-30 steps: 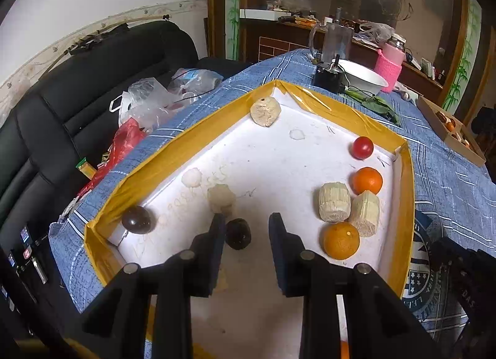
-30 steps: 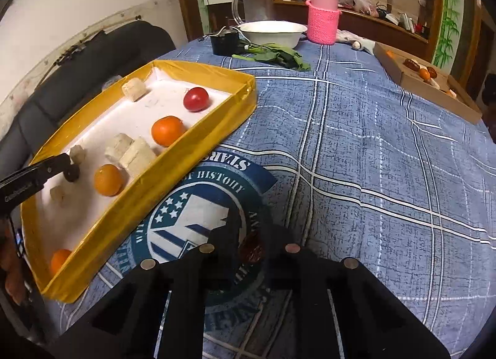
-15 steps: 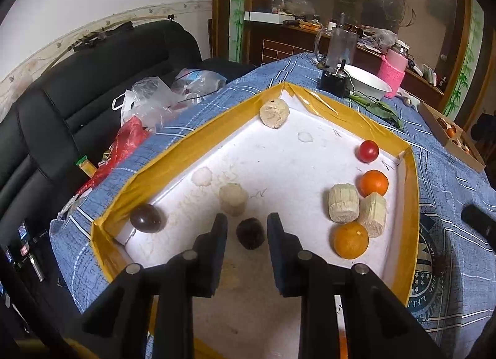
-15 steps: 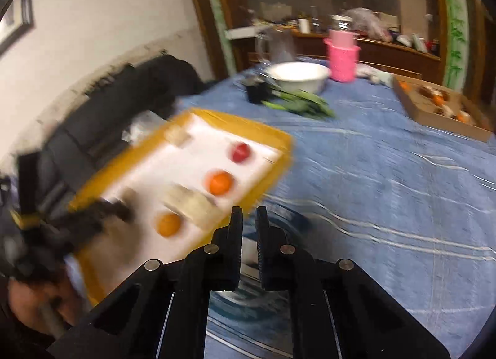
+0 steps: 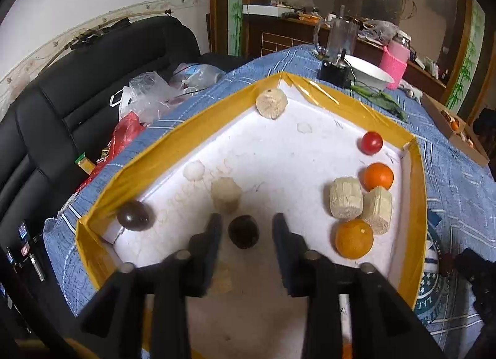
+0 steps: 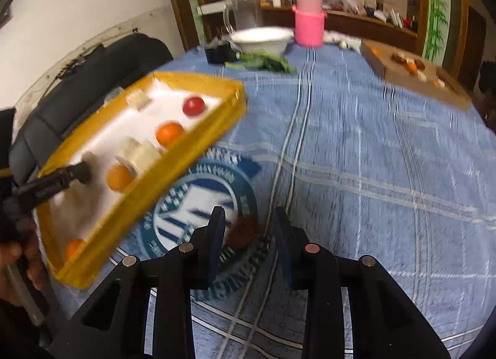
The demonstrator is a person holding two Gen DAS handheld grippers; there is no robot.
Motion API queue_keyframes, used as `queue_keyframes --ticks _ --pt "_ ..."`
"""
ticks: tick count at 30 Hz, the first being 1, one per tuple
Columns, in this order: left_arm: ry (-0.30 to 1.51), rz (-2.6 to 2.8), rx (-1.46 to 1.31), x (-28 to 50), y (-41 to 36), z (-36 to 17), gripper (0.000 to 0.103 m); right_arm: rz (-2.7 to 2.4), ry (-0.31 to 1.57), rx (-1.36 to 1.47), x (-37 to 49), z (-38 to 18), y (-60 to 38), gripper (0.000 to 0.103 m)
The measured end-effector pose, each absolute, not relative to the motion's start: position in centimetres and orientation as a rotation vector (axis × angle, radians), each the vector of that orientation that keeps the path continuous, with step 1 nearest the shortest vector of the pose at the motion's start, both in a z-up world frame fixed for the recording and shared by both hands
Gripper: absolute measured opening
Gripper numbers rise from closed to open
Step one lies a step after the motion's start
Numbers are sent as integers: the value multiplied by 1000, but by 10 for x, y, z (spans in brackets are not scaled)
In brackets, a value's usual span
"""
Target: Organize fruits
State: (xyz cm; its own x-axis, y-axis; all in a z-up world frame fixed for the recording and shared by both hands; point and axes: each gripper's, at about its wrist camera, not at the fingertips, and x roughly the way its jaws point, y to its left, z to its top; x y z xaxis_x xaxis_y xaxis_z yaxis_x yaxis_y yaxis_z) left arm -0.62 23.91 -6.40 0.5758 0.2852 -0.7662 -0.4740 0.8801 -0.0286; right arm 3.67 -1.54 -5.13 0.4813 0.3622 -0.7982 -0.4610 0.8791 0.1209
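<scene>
Nearest, left gripper (image 5: 246,228): jaws apart, a dark round fruit (image 5: 243,231) between them on the white floor of the yellow-rimmed tray (image 5: 415,204), touched by neither finger so far as shows; right gripper (image 6: 248,228): jaws likewise apart, a reddish-brown fruit (image 6: 245,230) (blurred) between them on the blue tablecloth (image 6: 372,157), outside the tray. Beyond, in the tray: a second dark fruit (image 5: 135,215) in the left corner; pale corn-like chunks (image 5: 345,201); two oranges (image 5: 354,238); a red tomato (image 5: 371,142) farthest. Step in hand, by judgement: either fruit is about to be gripped or has just been let go; the scene fits both. A grip would call for closing squarely, since round fruit rolls.
</scene>
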Motion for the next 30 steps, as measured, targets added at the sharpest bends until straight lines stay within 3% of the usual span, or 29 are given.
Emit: queue_keyframes --ticks 3,4,19,23,26,27,30 --pt "823 470 -236 -10 239 -62 56 514 954 -143 34 -63 -8 30" --pt "827 469 -235 -10 239 -62 56 518 969 -163 33 -66 -4 23" --pt "820 465 -237 -13 239 -53 56 679 852 -127 31 -17 60 23" --pt "826 489 -232 -12 241 -54 65 739 878 -141 36 -25 91 24" --pt "826 497 -216 -13 239 -54 72 739 905 -158 38 -37 100 39" --pt "826 499 -211 -13 239 -54 74 740 907 -154 37 -36 99 48" --pt "820 510 -214 -17 241 -52 74 743 883 -134 33 -29 91 51"
